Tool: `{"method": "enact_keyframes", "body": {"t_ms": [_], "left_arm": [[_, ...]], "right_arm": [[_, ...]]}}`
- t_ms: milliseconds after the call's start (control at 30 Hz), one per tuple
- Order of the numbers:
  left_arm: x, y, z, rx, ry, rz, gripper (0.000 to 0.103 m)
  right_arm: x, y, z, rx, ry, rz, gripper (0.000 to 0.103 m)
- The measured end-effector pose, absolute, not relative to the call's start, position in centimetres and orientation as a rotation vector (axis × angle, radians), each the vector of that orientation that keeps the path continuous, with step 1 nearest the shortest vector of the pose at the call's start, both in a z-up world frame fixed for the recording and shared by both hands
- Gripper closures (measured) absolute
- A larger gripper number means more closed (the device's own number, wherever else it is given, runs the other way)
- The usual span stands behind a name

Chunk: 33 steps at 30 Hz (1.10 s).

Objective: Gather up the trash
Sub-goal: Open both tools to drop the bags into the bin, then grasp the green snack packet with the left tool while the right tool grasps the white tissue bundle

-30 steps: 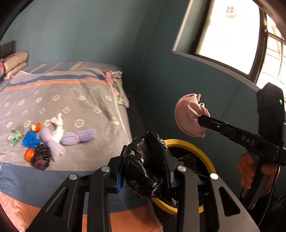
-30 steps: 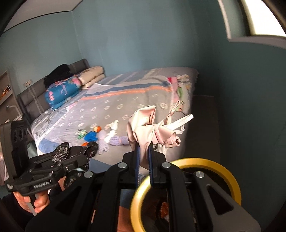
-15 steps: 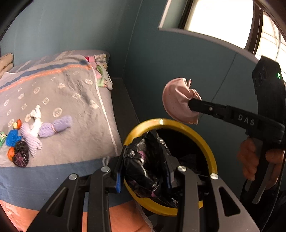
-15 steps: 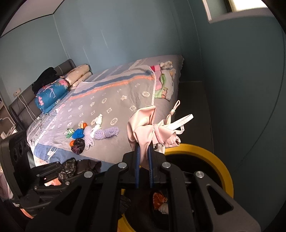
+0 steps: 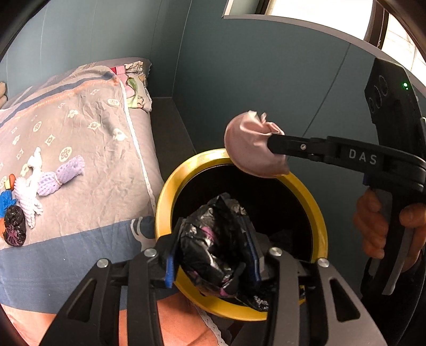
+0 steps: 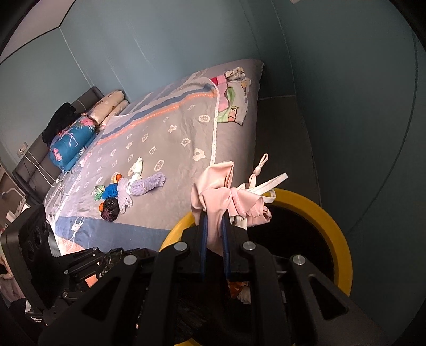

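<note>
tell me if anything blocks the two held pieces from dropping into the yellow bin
Nothing visible does. The left gripper holds the black crumpled bag over the mouth of the yellow-rimmed bin, which is open. The right gripper holds the pink cloth above the far rim.

Matte teal-blue walls (image 6: 159, 53) close in this bedroom; a bright window with a dark frame (image 5: 380, 24) glares at the upper right. A bed under a grey patterned quilt with an orange stripe (image 6: 170, 133) runs to a dark padded headboard (image 6: 87, 95), by cream pillows (image 6: 109, 109)
</note>
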State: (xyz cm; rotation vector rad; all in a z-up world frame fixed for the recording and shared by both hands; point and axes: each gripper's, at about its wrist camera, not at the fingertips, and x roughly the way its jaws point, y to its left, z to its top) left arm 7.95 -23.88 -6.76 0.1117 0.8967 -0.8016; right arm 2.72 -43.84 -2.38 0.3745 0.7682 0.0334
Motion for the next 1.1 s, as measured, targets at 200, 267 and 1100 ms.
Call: {"method": "enact_keyframes", "body": {"t_ms": [200, 267, 1100], "left_arm": [[8.4, -23.7, -7.0, 0.096, 0.913, -0.792, 0.053], [8.5, -23.6, -6.9, 0.09, 0.91, -0.789, 0.047], [14.6, -7.9, -3.7, -0.076, 0.752, -0.428, 0.013]], "right_arm": [[2.3, -45.0, -2.0, 0.408, 0.74, -0.009, 0.077], [2.1, -45.3, -1.7, 0.414, 0.726, -0.017, 0.075], [8.6, -31.8, 2.5, 0.186, 0.598, 0.228, 0.022]]}}
